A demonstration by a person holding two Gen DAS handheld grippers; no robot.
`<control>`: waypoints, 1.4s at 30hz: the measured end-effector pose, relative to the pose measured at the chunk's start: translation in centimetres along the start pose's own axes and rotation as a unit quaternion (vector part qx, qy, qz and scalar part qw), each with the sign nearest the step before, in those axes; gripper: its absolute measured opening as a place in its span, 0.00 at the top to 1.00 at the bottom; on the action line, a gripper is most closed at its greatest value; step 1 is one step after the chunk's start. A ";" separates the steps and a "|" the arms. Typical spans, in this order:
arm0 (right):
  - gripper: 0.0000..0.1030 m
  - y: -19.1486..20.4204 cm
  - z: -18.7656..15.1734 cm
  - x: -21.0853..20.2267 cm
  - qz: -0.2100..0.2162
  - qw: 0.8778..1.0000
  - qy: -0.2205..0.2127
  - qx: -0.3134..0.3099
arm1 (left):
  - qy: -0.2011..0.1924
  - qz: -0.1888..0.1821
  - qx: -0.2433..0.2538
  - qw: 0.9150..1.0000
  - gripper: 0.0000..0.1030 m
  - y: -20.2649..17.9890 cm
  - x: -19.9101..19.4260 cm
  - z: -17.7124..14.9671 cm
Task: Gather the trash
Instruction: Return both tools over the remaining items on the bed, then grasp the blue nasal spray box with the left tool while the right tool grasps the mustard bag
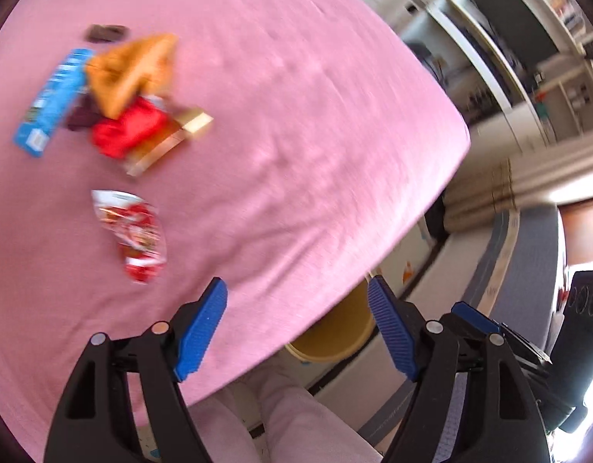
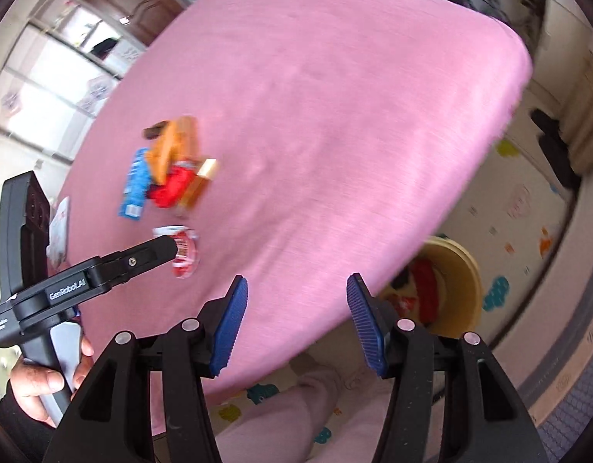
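A heap of wrappers lies on the pink tablecloth point(image 1: 296, 115): an orange bag point(image 1: 130, 69), a blue packet point(image 1: 51, 100), a red wrapper point(image 1: 126, 131), a gold box point(image 1: 169, 139) and a dark bar point(image 1: 105, 32). A red-and-white wrapper point(image 1: 136, 231) lies alone, nearer me. My left gripper point(image 1: 296, 332) is open and empty over the table's near edge. My right gripper point(image 2: 296, 324) is open and empty over the same edge. In the right wrist view the left gripper's body point(image 2: 103, 270) reaches toward the red-and-white wrapper point(image 2: 184, 250). Both views are blurred.
A yellow bin point(image 2: 462, 281) stands on the floor below the table's edge, with red trash inside; its rim shows in the left wrist view point(image 1: 335, 343). A patterned play mat point(image 2: 520, 200) covers the floor. Shelves point(image 1: 508, 58) stand beyond the table.
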State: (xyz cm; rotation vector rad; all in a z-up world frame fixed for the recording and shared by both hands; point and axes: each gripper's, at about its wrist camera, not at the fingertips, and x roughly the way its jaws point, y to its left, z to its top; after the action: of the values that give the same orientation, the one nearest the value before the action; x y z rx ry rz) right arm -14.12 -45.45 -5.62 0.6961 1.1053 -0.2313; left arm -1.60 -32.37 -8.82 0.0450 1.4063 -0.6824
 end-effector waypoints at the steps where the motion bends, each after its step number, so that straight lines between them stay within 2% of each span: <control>1: 0.48 1.9 0.5 0.4 0.007 1.000 0.001 -0.015 | -0.012 0.004 -0.009 1.000 0.26 1.3 -1.2 0.4; 4: 0.48 7.1 2.0 1.8 0.021 0.998 0.000 -0.056 | -0.058 0.024 -0.048 0.997 0.20 6.3 -5.6 1.4; 6: 0.47 10.7 3.0 2.7 0.030 0.996 -0.006 -0.082 | -0.077 0.026 -0.068 0.994 0.20 9.2 -7.8 1.9; 10: 0.40 16.3 4.7 3.9 0.042 0.992 -0.030 -0.113 | -0.108 0.037 -0.095 0.989 0.20 14.7 -11.2 3.4; 15: 0.30 19.8 7.2 5.1 0.051 0.990 -0.046 -0.126 | -0.128 0.056 -0.119 0.983 0.19 19.4 -13.4 5.4; 18: 0.30 21.0 8.8 6.4 0.043 0.989 -0.043 -0.134 | -0.133 0.055 -0.137 0.980 0.17 20.9 -13.7 6.2; 23: 0.29 21.0 11.7 9.4 0.034 0.990 -0.026 -0.137 | -0.128 0.056 -0.141 0.980 0.15 21.5 -12.2 8.4; 33: 0.30 19.7 17.5 16.8 0.035 0.989 0.026 -0.138 | -0.085 0.056 -0.162 0.981 0.15 22.2 -5.0 13.6; 42: 0.34 19.5 21.0 25.6 0.015 0.987 0.082 -0.134 | -0.057 0.083 -0.193 0.976 0.15 26.5 -0.1 16.8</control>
State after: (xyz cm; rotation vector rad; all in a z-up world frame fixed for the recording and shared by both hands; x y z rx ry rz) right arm 22.68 -39.33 -14.77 0.4967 1.2544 0.0017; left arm 25.55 -17.90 -14.96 -0.1785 1.3856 -0.2606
